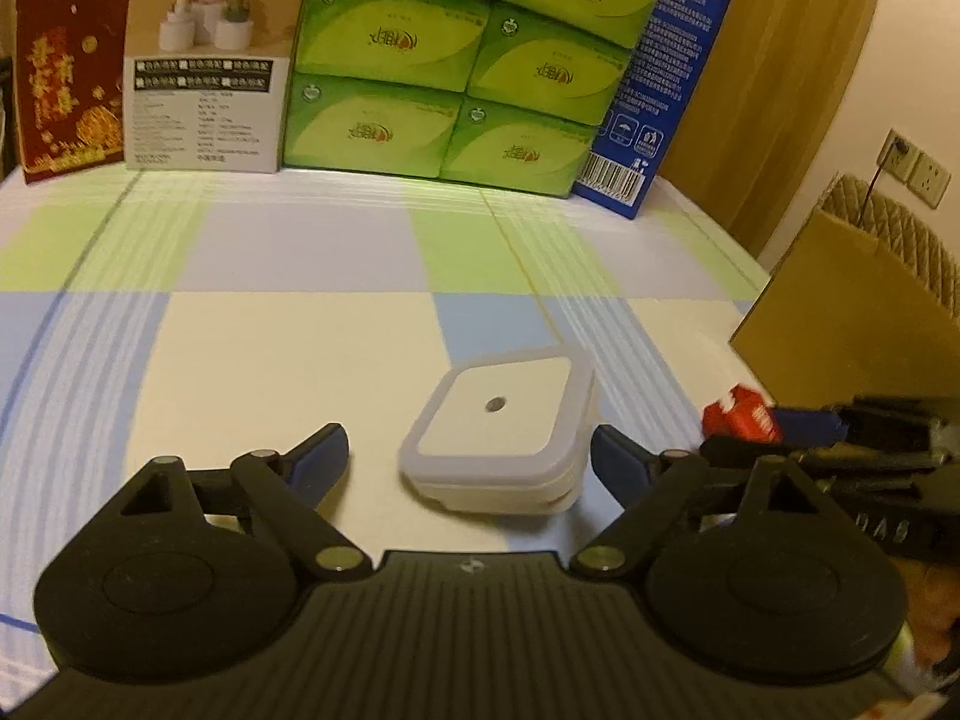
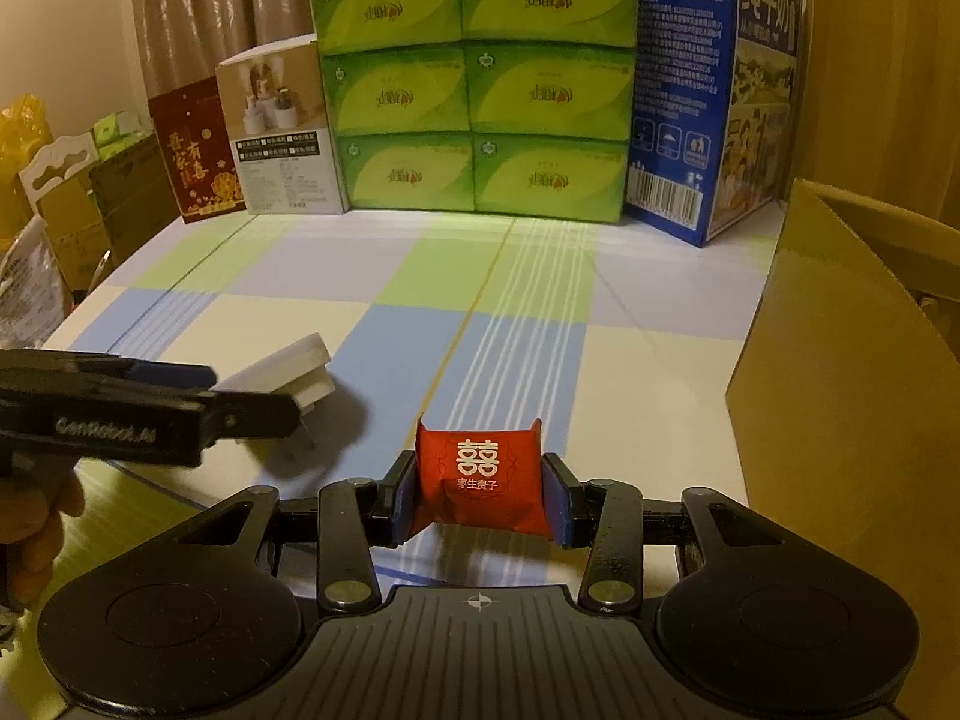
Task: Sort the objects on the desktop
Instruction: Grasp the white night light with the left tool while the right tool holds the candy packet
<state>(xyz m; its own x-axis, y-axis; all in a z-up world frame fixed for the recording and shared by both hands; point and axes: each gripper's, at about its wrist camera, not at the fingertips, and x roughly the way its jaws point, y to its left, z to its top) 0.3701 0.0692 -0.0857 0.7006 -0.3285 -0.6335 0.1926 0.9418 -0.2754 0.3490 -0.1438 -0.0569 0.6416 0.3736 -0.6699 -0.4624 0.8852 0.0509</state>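
A white square plug-in night light (image 1: pixel 501 429) lies on the checked tablecloth between the fingertips of my left gripper (image 1: pixel 474 456), which is open and clear of it on both sides. In the right wrist view the night light (image 2: pixel 288 372) shows partly behind the left gripper (image 2: pixel 198 396), prongs toward the table. My right gripper (image 2: pixel 480 495) is shut on a red candy packet (image 2: pixel 480 477) with white characters, held above the cloth. From the left wrist view that packet (image 1: pixel 741 414) appears at the far right, in the right gripper's tips (image 1: pixel 774 420).
An open cardboard box (image 2: pixel 840 396) stands at the right table edge, also the cardboard box (image 1: pixel 840 312). Along the back stand green tissue packs (image 2: pixel 480 96), a blue milk carton (image 2: pixel 708 90), a beige product box (image 2: pixel 276 138) and a red bag (image 2: pixel 192 150). Clutter sits off the left edge.
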